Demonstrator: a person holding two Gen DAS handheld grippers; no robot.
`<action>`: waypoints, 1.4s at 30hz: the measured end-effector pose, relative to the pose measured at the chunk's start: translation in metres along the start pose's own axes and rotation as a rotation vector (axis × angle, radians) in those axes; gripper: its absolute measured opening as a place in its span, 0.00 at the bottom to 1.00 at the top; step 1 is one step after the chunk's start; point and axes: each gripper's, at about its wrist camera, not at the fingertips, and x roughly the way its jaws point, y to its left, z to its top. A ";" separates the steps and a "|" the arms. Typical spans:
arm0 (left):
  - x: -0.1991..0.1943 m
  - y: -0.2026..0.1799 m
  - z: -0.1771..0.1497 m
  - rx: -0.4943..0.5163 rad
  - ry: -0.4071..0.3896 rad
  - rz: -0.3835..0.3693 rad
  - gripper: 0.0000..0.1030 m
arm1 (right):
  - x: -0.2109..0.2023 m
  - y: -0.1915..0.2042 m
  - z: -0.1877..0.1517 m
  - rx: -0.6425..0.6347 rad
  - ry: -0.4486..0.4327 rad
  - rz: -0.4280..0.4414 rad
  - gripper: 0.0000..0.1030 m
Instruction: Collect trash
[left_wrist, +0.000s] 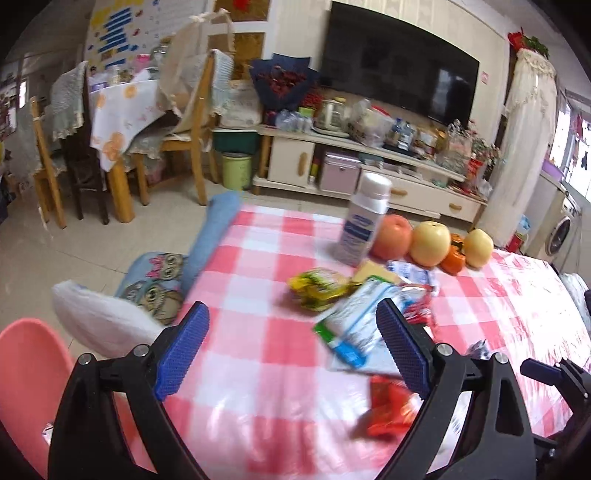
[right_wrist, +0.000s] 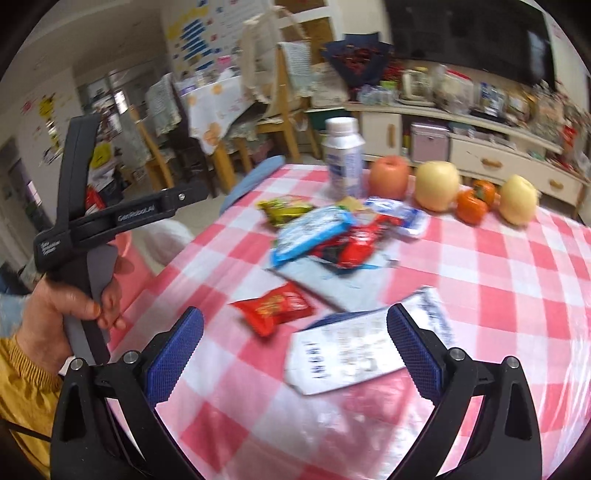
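Note:
Several snack wrappers lie piled on the pink-checked tablecloth (right_wrist: 498, 280). Among them are a yellow-green wrapper (left_wrist: 317, 288), a silver and blue wrapper (left_wrist: 354, 325) and a red wrapper (left_wrist: 391, 410). My left gripper (left_wrist: 293, 317) is open above the cloth, with its right pad (left_wrist: 402, 347) over the silver and blue wrapper and nothing between the pads. My right gripper (right_wrist: 297, 317) is open too. A flat silver-white wrapper (right_wrist: 362, 350) lies on the cloth between its fingers, untouched. A small red packet (right_wrist: 275, 306) sits just left of it, and the blue-silver wrapper (right_wrist: 314, 232) lies beyond.
A white bottle (left_wrist: 364, 218), apples (left_wrist: 430, 243) and small orange fruit (left_wrist: 452, 258) stand behind the pile. A pink bin (left_wrist: 29, 387) and a white bag (left_wrist: 99, 321) sit off the table's left edge. A hand (right_wrist: 74, 299) holds the left tool. Chairs and a TV cabinet stand beyond.

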 end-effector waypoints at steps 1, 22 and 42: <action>0.006 -0.008 0.004 -0.001 0.009 -0.007 0.90 | -0.001 -0.006 0.000 0.014 0.006 -0.013 0.95; 0.188 -0.070 0.041 -0.088 0.290 0.079 0.52 | -0.039 -0.083 0.008 0.190 -0.022 0.009 0.95; 0.117 -0.173 -0.030 0.206 0.383 -0.194 0.41 | -0.069 -0.129 0.007 0.316 -0.101 -0.059 0.95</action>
